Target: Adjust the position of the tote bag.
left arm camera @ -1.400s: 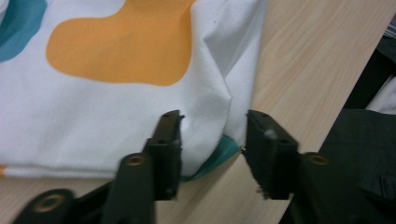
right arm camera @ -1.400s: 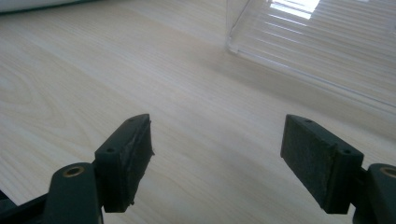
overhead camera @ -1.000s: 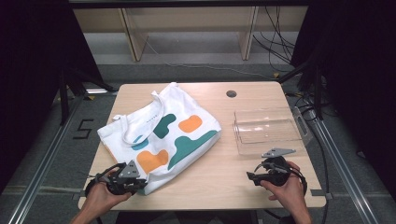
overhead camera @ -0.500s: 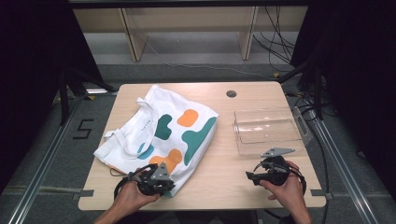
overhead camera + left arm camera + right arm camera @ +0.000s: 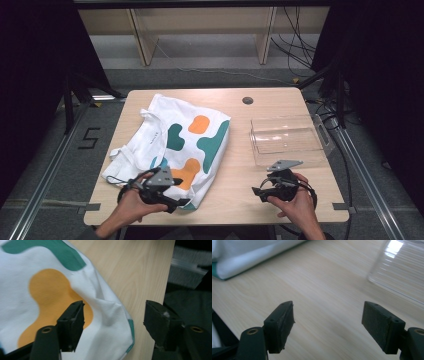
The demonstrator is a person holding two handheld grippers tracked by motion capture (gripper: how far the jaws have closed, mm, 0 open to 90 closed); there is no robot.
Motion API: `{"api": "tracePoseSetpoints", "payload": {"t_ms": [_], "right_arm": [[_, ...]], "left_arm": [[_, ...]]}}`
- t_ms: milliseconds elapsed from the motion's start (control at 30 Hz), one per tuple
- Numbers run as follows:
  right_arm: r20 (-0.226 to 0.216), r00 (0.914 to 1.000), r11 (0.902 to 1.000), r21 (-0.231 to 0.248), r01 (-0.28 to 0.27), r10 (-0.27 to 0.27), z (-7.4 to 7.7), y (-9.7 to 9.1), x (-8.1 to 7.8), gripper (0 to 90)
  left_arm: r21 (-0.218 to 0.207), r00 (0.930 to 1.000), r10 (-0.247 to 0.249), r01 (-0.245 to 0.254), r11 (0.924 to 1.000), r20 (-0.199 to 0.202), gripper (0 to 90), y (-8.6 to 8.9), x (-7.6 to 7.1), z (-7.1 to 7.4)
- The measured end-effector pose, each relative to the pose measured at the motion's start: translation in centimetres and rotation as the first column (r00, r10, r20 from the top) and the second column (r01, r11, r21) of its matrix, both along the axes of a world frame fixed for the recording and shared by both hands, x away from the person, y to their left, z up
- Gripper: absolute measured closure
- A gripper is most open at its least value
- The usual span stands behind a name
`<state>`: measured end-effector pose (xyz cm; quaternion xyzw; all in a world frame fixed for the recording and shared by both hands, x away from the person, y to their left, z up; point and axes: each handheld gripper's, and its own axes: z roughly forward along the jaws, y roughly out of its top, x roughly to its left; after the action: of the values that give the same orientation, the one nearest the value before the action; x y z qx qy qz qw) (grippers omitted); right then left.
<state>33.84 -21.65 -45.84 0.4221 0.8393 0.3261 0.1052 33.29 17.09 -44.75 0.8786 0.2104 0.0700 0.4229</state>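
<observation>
Here, a wooden table (image 5: 235, 195) carries a white tote bag (image 5: 175, 145) printed with green and orange blobs, lying flat on the table's left half, its lower corner reaching close to the near edge. The left gripper (image 5: 177, 202), held in a person's left hand (image 5: 131, 202), sits at that lower corner, near the table's near-left edge. Its jaws have just been opening and now stand wide apart; in the left gripper view the bag's puckered corner (image 5: 110, 315) lies between them, untouched by either pad. The right gripper (image 5: 257, 191), held in the right hand (image 5: 295, 202), hovers by the near-right edge, its jaws also spread wide over bare wood with nothing between them. A clear plastic box (image 5: 287, 140) stands on the table's right half, just beyond the right gripper and well apart from the bag.
</observation>
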Motion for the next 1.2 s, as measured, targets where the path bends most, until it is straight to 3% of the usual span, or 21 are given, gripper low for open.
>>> {"api": "tracePoseSetpoints", "payload": {"t_ms": [67, 100, 133, 200, 267, 333, 400, 467, 500, 533, 667, 700, 800, 833, 867, 900, 1000, 1033, 1100, 1133, 1200], "right_arm": [[-0.004, 0.999, 0.9988, 0.019, -0.045, 0.045, 0.3, 2.0, -0.4, 28.1], [-0.004, 0.999, 0.9988, 0.019, -0.045, 0.045, 0.3, 2.0, -0.4, 28.1], [0.008, 0.9973, 0.9973, 0.01, -0.073, 0.073, 0.3, 2.6, -0.4, 28.2], [0.006, 0.9914, 0.9914, 0.003, -0.131, 0.131, 0.3, 4.6, -0.8, 28.3], [0.015, 0.9895, 0.9896, 0.003, -0.144, 0.144, 0.2, 5.2, -0.9, 28.5], [0.025, 0.9837, 0.984, -0.011, -0.178, 0.178, 0.0, 5.9, -1.0, 28.9], [-0.006, 0.9827, 0.9825, -0.018, -0.185, 0.185, 0.2, 6.0, -1.1, 28.9], [0.015, 0.9841, 0.9841, -0.019, -0.177, 0.177, -0.1, 5.9, -0.9, 28.9], [-0.014, 0.9866, 0.9867, -0.009, -0.163, 0.162, 0.0, 5.8, -1.0, 28.9], [0.012, 0.9877, 0.9878, -0.01, -0.156, 0.156, -0.1, 5.6, -0.8, 28.8], [-0.004, 0.9883, 0.9883, -0.001, -0.152, 0.152, 0.0, 5.5, -0.9, 28.9], [-0.011, 0.9885, 0.9885, -0.001, -0.151, 0.151, -0.1, 5.6, -0.9, 28.9], [0.0, 0.985, 0.9848, -0.021, -0.173, 0.173, -0.1, 5.5, -0.8, 28.9], [0.01, 0.9852, 0.9852, -0.018, -0.171, 0.171, -0.3, 5.6, -0.8, 28.9], [0.011, 0.9856, 0.9855, -0.018, -0.168, 0.169, -0.3, 5.6, -0.8, 28.9], [-0.02, 0.9852, 0.985, -0.022, -0.171, 0.171, -0.1, 5.5, -0.8, 28.9], [-0.006, 0.9852, 0.985, -0.022, -0.171, 0.171, -0.2, 5.5, -0.8, 28.9], [-0.022, 0.9853, 0.9853, -0.019, -0.17, 0.169, -0.1, 5.5, -0.8, 28.9], [-0.021, 0.9856, 0.9857, -0.017, -0.168, 0.167, -0.2, 5.6, -0.8, 28.9], [-0.019, 0.9857, 0.9857, -0.015, -0.168, 0.168, -0.1, 5.6, -0.8, 28.9], [-0.009, 0.9863, 0.9863, -0.004, -0.165, 0.165, -0.2, 5.6, -0.9, 28.9]], "left_arm": [[0.008, 0.9973, 0.072, -0.072, 0.9974, 0.013, 30.9, 1.7, 0.2, 0.6], [0.048, 0.9934, 0.111, -0.113, 0.9925, 0.026, 30.9, 2.8, 0.4, 0.8], [0.065, 0.987, 0.157, -0.159, 0.9852, 0.033, 31.0, 3.8, 0.7, 0.9], [0.092, 0.9651, 0.257, -0.26, 0.9611, 0.052, 32.2, 6.1, 1.2, 0.9], [0.144, 0.9404, 0.335, -0.34, 0.9294, 0.06, 32.2, 8.7, 1.8, 1.0], [0.169, 0.9025, 0.425, -0.431, 0.8866, 0.069, 32.5, 11.1, 2.1, 0.8], [0.189, 0.8537, 0.512, -0.52, 0.8327, 0.094, 32.5, 13.1, 2.5, 0.5], [0.207, 0.8191, 0.567, -0.572, 0.7938, 0.09, 32.8, 14.9, 2.8, 0.1], [0.2, 0.8074, 0.583, -0.588, 0.7834, 0.093, 33.7, 15.3, 3.0, -0.1], [0.222, 0.7909, 0.604, -0.609, 0.7615, 0.097, 34.5, 15.9, 3.3, -0.3], [0.234, 0.7619, 0.644, -0.64, 0.7316, 0.072, 36.0, 17.6, 4.4, -1.1], [0.232, 0.7583, 0.649, -0.644, 0.7292, 0.066, 36.1, 17.8, 4.7, -1.3], [0.198, 0.7554, 0.655, -0.641, 0.7412, -0.006, 38.5, 18.7, 5.6, -2.0], [0.189, 0.7609, 0.648, -0.633, 0.7504, -0.025, 39.5, 18.9, 5.7, -2.1], [0.206, 0.7754, 0.631, -0.612, 0.7634, -0.033, 40.8, 19.1, 5.9, -2.2], [0.207, 0.7819, 0.621, -0.601, 0.7723, -0.05, 42.0, 19.1, 6.1, -2.4], [0.188, 0.7811, 0.617, -0.594, 0.7823, -0.098, 44.9, 19.0, 6.8, -3.2], [0.208, 0.7933, 0.6, -0.573, 0.7928, -0.103, 46.7, 19.1, 7.0, -3.3], [0.188, 0.788, 0.604, -0.579, 0.7933, -0.121, 51.2, 18.9, 7.2, -3.9], [0.207, 0.7775, 0.619, -0.591, 0.7794, -0.11, 54.4, 18.8, 7.2, -4.0], [0.213, 0.7703, 0.624, -0.593, 0.7767, -0.131, 65.0, 19.0, 7.1, -4.1]]}}
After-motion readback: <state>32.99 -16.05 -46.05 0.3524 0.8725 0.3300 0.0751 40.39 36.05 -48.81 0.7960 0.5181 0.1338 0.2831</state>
